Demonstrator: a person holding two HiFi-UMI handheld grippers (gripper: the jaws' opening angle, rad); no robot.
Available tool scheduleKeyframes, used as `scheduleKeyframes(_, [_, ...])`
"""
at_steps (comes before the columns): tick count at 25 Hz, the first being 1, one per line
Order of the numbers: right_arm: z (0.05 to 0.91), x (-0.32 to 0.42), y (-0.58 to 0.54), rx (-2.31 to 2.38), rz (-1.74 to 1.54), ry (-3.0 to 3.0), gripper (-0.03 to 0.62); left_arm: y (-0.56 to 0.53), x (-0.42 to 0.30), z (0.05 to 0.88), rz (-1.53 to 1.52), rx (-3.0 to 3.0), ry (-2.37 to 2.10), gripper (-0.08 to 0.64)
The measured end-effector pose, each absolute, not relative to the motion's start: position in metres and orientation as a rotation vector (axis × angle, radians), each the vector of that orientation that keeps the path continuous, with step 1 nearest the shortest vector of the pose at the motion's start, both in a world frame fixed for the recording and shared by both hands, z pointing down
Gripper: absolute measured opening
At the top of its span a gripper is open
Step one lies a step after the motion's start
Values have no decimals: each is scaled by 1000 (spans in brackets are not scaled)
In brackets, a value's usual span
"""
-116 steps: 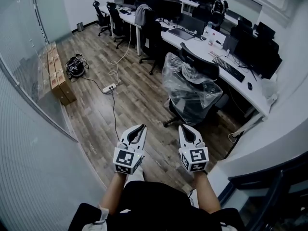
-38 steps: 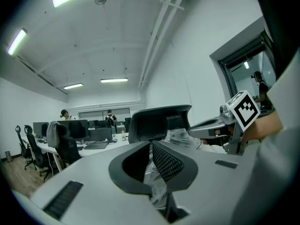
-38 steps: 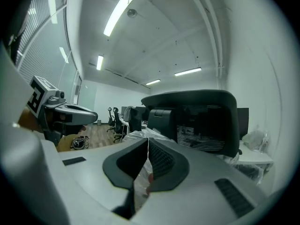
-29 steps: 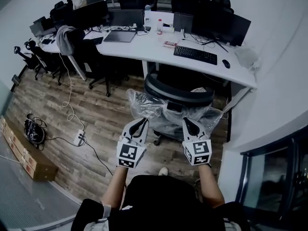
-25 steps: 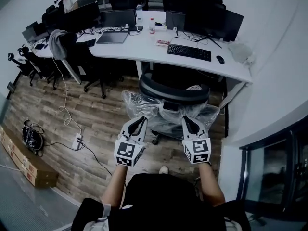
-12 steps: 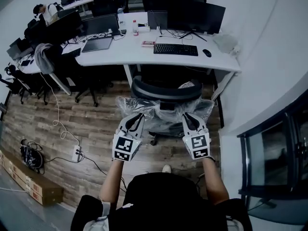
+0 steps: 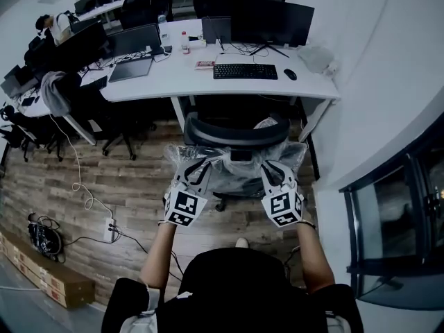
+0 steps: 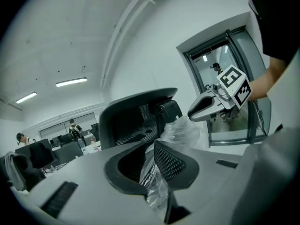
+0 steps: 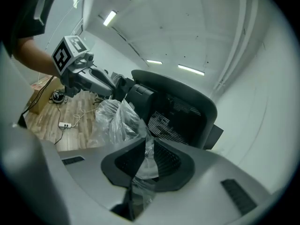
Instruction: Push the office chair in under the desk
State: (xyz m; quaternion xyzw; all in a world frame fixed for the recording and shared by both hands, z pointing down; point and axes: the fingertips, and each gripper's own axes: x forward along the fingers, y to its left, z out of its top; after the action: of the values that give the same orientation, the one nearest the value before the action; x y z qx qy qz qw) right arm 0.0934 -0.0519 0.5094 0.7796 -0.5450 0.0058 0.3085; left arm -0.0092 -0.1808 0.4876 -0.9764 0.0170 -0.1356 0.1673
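A black office chair [image 7: 236, 132] wrapped in clear plastic film [image 7: 232, 172] stands just in front of the white desk [image 7: 208, 83], its back towards me. My left gripper [image 7: 186, 166] is at the left side of the chair back, my right gripper [image 7: 272, 169] at the right side. In the left gripper view the left gripper [image 8: 152, 172] is shut on a strip of the film below the headrest [image 8: 136, 118]. The right gripper [image 9: 143, 168] likewise pinches a fold of film, with the headrest [image 9: 180, 116] beyond it.
A keyboard [image 7: 245, 71], a mouse [image 7: 290, 74] and monitors [image 7: 270, 23] are on the desk. More chairs [image 7: 104, 106] stand to the left. A power strip [image 7: 110, 229] with cables and cardboard boxes [image 7: 41, 276] lie on the wooden floor. A wall and a glass door [image 7: 395, 227] close the right side.
Both grippers have moved forward with the chair, which now stands closer to the desk. They have rolled a little at the wrist while staying on the plastic-wrapped chair back.
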Motion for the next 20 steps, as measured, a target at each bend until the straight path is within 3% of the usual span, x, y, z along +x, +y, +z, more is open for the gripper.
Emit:
scheduleKeyframes(2, [508, 96, -54, 2024, 9, -1433, 76, -180, -4, 491, -419, -2730, -3, 99])
scheduleKeyframes(9, [514, 109, -61, 1864, -23, -1394, 238, -180, 14, 494, -471, -2590, -105, 199])
scheduleKeyframes(20, [546, 136, -71, 1633, -17, -1310, 322, -179, 36, 535, -675, -2245, -281, 377])
